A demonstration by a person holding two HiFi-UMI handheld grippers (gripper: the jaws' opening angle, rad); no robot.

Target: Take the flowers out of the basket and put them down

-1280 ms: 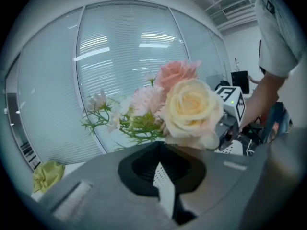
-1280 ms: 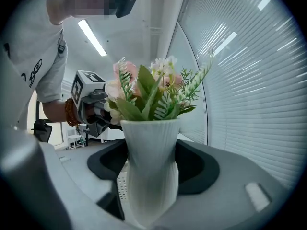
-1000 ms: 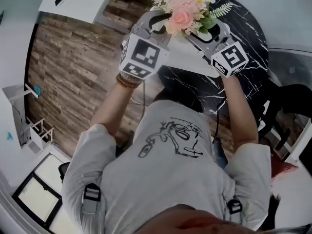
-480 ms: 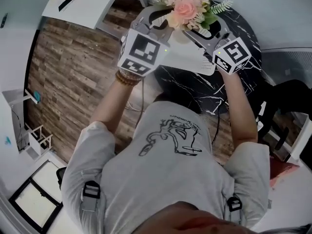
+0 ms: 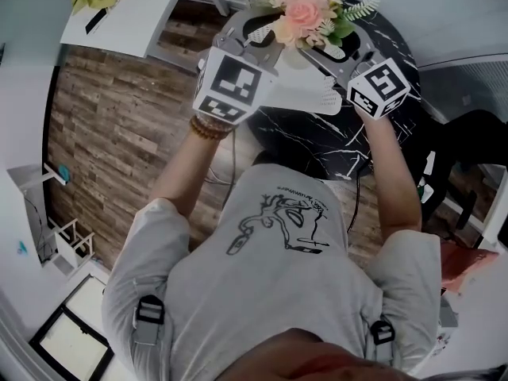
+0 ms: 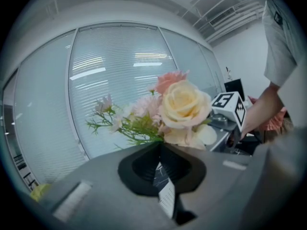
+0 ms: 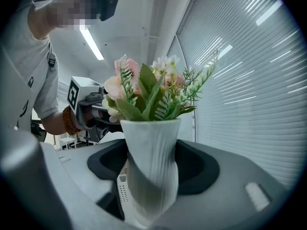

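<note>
Now up over the black tabletop (image 5: 313, 141), well clear of it. Grips a ribbed white vase (image 7: 151, 152) in the right claw (image 7: 152, 174), jaws clamped on its sides, vase upright between them. Holds flowers (image 7: 148, 92) in the vase mouth: pink and cream roses, small daisies, green fern sprigs. Pinches the bunch with the left claw (image 6: 160, 147), jaws drawn together at the base of the blooms, just above the vase rim. Meets the right claw from the opposite side, the two close together with the bunch between. Shows window blinds behind the blooms in both gripper views.
</note>
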